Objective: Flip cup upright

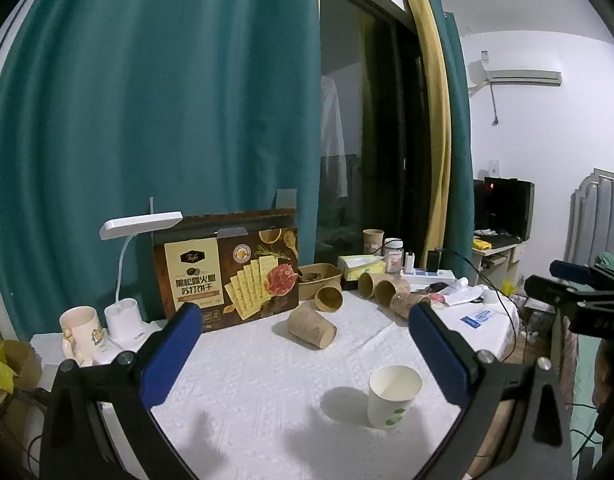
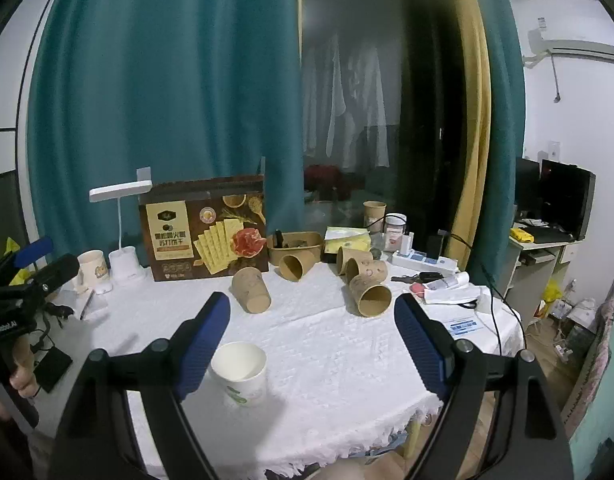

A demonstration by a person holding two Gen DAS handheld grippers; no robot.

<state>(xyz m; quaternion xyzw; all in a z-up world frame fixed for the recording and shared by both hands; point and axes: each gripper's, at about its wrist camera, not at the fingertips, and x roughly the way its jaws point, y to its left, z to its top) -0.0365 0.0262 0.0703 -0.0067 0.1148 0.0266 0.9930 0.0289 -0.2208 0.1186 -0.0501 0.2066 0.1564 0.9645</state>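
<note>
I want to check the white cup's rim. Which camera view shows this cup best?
The left wrist view: the white cup stands unobstructed, mouth up. In the right wrist view it sits right beside one finger.

Table: covered by a white embossed cloth, fringed at the near edge.
Landmark: cracker box, standing at the back.
Left of the box: white desk lamp, then a mug.
Right of the box: brown bowl, tissue pack, power strip.
In front of the box: brown paper cups on their sides.
Nearer still: white paper cup, upright.
</note>
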